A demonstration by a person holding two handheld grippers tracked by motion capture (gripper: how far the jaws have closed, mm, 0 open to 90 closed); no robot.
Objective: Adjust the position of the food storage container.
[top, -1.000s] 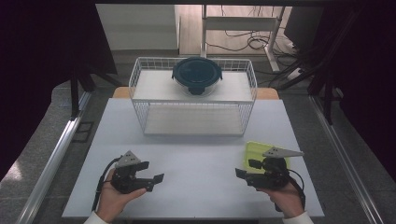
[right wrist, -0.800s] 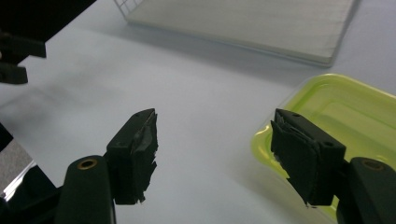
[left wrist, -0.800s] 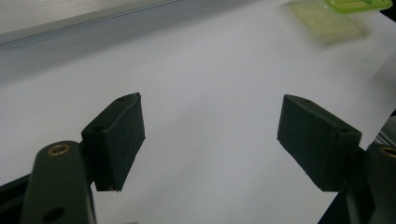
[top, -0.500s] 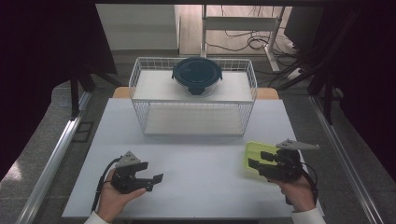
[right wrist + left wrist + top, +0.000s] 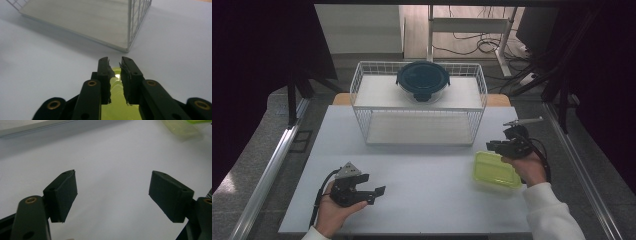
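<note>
In the high view I saw the right gripper (image 5: 493,146) at the right of the frame, just above the flat yellow-green plastic lid (image 5: 496,170), which lay on the white worktop (image 5: 427,170) at the lower right, in front of the right corner of the white wire basket (image 5: 418,111). The jaws of this gripper had just been closing. In the right gripper view the right gripper (image 5: 115,62) had its jaws nearly pressed together, with only a thin gap between them. The yellow-green lid (image 5: 117,110) showed through this gap and under the jaws, but I could not tell if the pads pinched its rim or only hung over it. The corner of the wire basket (image 5: 135,22) with its pale wooden floor stood in the upper part of that view.

The left gripper (image 5: 379,191) rested in the person's left hand (image 5: 334,212) at the lower left of the high view, well apart from the lid. In the left gripper view its jaws were spread wide over the bare worktop (image 5: 107,165) with nothing between them, and the lid (image 5: 185,127) appeared at the upper right edge.

A round dark blue container with a lid (image 5: 422,81) sat on the top of the wire basket, in the upper centre of the high view.
</note>
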